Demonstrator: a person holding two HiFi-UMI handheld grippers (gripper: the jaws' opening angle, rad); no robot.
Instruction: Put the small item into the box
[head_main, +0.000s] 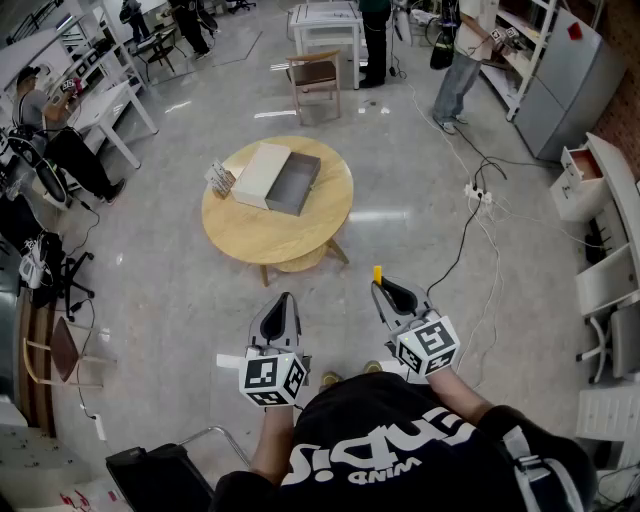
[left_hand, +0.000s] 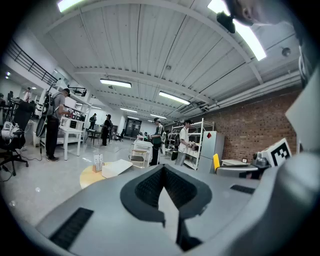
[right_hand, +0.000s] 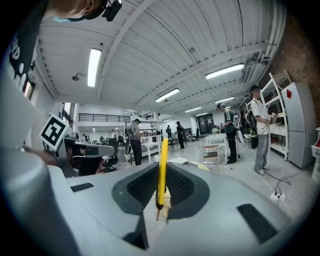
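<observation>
The right gripper (head_main: 385, 290) is pinched tight on a small yellow stick (right_hand: 162, 165). The right gripper view shows this best. The stick stands straight up between the two dark pads (right_hand: 142, 187), and its brown tip pokes down below them. The head view only shows a bit of yellow poking out past the front of this gripper.

The left gripper (left_hand: 163, 170) is closed with nothing in it. In its own view the two pads meet at the front. From the head view you cannot tell this.

Only the head view shows the whole box (head_main: 295, 185). It sits open on a round table (head_main: 250, 235), well ahead of both grippers and a bit closer to the left one. Its pale lid (head_main: 260, 172) lies flat just beside it, on the side away from the right gripper. A little stand (head_main: 219, 178) is near the table edge, past the lid. The left gripper view shows the lid and stand low and far off, but not the inside of the box.

Bare floor (head_main: 330, 280) lies between the grippers and the table. A cable (head_main: 470, 230) runs across the floor off to the right of the right gripper.
</observation>
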